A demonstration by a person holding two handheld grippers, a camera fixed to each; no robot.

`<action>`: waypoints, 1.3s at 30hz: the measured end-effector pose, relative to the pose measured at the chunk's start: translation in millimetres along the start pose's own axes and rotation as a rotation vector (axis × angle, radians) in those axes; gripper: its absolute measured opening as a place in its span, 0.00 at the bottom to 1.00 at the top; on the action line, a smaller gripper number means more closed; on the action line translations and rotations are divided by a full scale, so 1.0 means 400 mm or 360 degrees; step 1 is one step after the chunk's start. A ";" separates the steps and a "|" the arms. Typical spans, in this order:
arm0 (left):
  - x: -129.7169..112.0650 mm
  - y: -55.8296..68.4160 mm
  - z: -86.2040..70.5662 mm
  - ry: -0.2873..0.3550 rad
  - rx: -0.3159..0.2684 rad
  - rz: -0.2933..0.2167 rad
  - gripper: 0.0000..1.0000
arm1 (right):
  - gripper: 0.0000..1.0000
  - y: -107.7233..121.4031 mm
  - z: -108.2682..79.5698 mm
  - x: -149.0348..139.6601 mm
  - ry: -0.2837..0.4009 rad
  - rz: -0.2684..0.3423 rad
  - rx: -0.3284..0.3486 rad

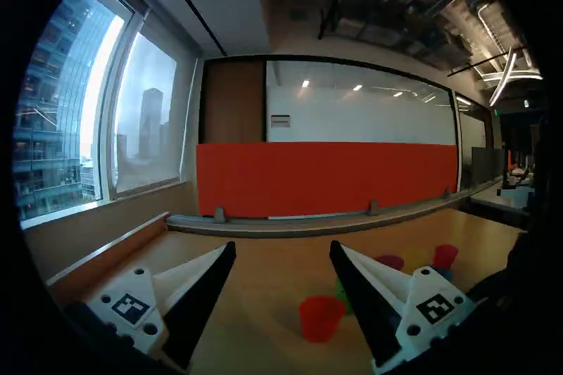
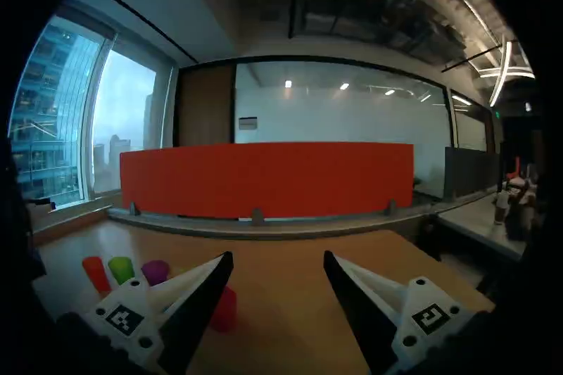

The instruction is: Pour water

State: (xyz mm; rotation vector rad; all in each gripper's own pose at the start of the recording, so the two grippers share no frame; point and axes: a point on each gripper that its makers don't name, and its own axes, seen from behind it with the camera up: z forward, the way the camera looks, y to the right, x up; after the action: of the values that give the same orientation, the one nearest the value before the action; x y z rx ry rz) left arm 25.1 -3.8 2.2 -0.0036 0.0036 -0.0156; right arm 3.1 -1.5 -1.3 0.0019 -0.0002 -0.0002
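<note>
Left gripper view, gripper: the left gripper (image 1: 281, 248) is spread wide and empty, low over the wooden table (image 1: 281, 283).
Left gripper view, cups: an orange-red cup (image 1: 321, 317) stands between the fingers; a magenta cup (image 1: 389, 261) and a red cup (image 1: 444, 255) stand farther back on the right.
Right gripper view, gripper: the right gripper (image 2: 276, 257) is spread wide and empty.
Right gripper view, cups: an orange cup (image 2: 93, 273), a green cup (image 2: 121, 269) and a purple cup (image 2: 155, 271) stand in a row at the left; a pink cup (image 2: 225, 308) is partly hidden behind the left finger.
</note>
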 end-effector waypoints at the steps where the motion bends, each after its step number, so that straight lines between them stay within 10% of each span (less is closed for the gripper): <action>1: 0.017 -0.001 0.003 0.0002 -0.0005 -0.0010 0.99 | 0.99 -0.006 -0.005 0.012 -0.0001 -0.0001 0.0005; 18: 0.243 0.033 0.025 -0.0002 -0.0171 -0.0073 1.00 | 1.00 -0.064 -0.019 0.241 0.0036 -0.0047 0.0123; 39: 0.237 0.153 0.017 -0.0064 -0.0617 -0.0097 1.00 | 1.00 -0.217 -0.053 0.269 -0.0019 -0.0060 0.0610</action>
State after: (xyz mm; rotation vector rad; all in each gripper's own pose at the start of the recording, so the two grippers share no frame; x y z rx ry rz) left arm 120.8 55.8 8.5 -0.3915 -0.0337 -0.0759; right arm 110.7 -88.2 -22.6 0.3851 -0.0120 -0.0380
